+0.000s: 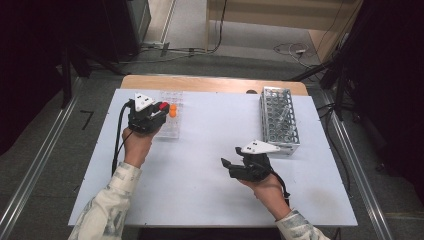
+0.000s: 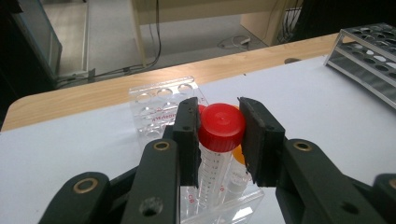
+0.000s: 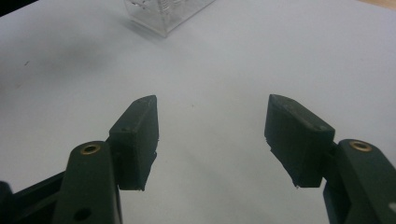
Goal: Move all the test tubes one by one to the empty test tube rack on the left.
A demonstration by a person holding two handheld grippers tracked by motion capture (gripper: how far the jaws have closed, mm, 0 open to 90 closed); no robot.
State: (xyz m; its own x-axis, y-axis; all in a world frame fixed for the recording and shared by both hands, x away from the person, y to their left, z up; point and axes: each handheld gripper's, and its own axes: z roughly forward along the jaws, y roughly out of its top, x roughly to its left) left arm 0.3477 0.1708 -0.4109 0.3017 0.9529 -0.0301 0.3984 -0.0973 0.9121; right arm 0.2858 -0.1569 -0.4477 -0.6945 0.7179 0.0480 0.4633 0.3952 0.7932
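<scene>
My left gripper (image 2: 218,135) pinches the red-capped tube (image 2: 220,128) at its cap, pads pressed on both sides of the cap, centre of the left gripper view. The tube stands upright in the clear plastic rack (image 2: 159,105); its lower end sits in the near end of that rack at the bottom middle of the frame, graduated markings visible down the clear body. Just behind and right of it, an orange-capped tube (image 2: 238,154) stands in the same rack, mostly hidden by my right-hand pad. I can't tell exactly which hole the red one sits in.

In the high view my left gripper (image 1: 157,112) is in the upper left part of the table (image 1: 210,165), over the clear plastic rack (image 1: 172,130), red cap (image 1: 163,106) at the tips, two orange caps (image 1: 173,110) just right of it.

My right gripper (image 3: 212,135) is spread wide, nothing between the pads, just bare white table surface (image 3: 210,60) under it. A corner of the clear rack (image 3: 168,14) sits at the top of that frame, well apart from the tips. In the high view my right gripper (image 1: 231,160) is lower right of centre, tips pointing left, near the front corner of the metal tube rack (image 1: 280,120), which stands at the upper right of the table.
</scene>
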